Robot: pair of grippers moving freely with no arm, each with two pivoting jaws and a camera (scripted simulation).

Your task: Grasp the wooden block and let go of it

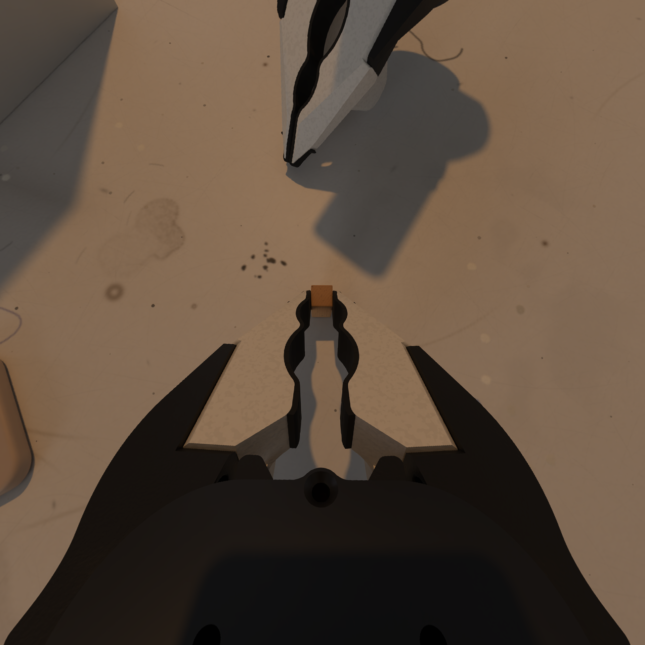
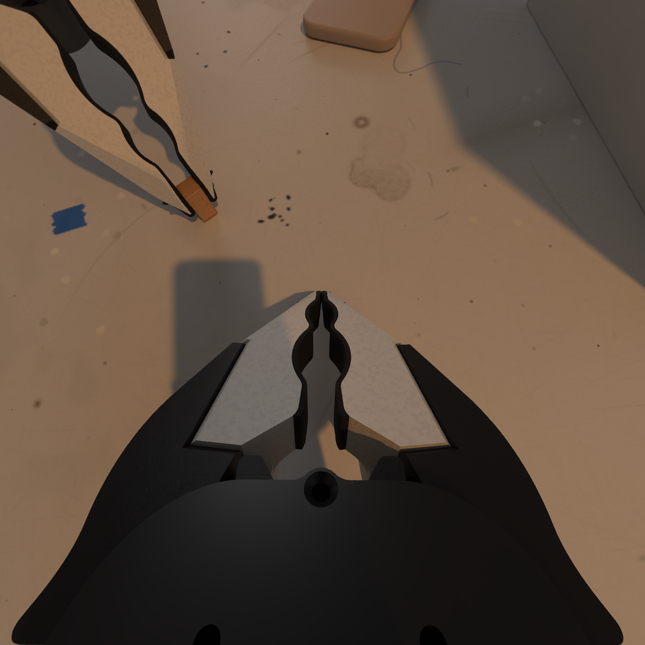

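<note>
A small orange-brown wooden block (image 1: 321, 296) sits between the tips of my left gripper (image 1: 321, 303), which is shut on it at the tan table surface. The right wrist view shows the same block (image 2: 196, 199) pinched at the left gripper's tips (image 2: 201, 204), its lower end touching or just above the table. My right gripper (image 2: 321, 294) is shut and empty, hovering apart from the block. It also shows in the left wrist view (image 1: 296, 158), beyond the block, tips pointing down.
A rounded tan slab (image 2: 356, 24) lies on the table, seen also at the left edge of the left wrist view (image 1: 12, 429). A blue tape patch (image 2: 68, 219) lies near the block. A grey raised surface (image 2: 593, 69) borders the table. Dark specks (image 2: 275, 213) mark the tabletop.
</note>
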